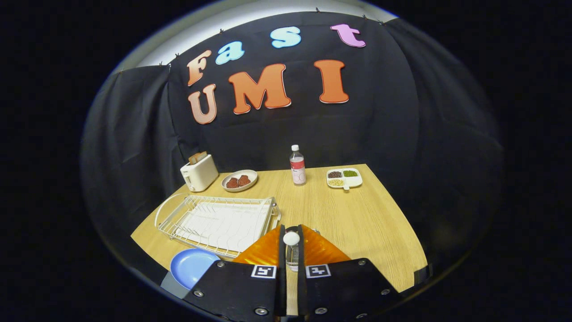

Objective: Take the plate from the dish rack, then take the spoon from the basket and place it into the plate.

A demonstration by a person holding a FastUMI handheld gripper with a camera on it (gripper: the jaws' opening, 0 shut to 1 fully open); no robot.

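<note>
My gripper is shut on the spoon. The spoon's white rounded end sticks up between the two fingertips and its stem runs down in the narrow gap. A bit of the wire basket shows low in that gap, and the fingers hide most of the rest. The blue plate lies flat on the wooden table, just left of my fingers and in front of the dish rack. The white wire dish rack stands ahead to the left with nothing in it.
Along the table's far edge stand a white toaster with bread, a plate of brown pieces, a plastic bottle and a divided tray of beans. Bare tabletop lies to the right of my fingers.
</note>
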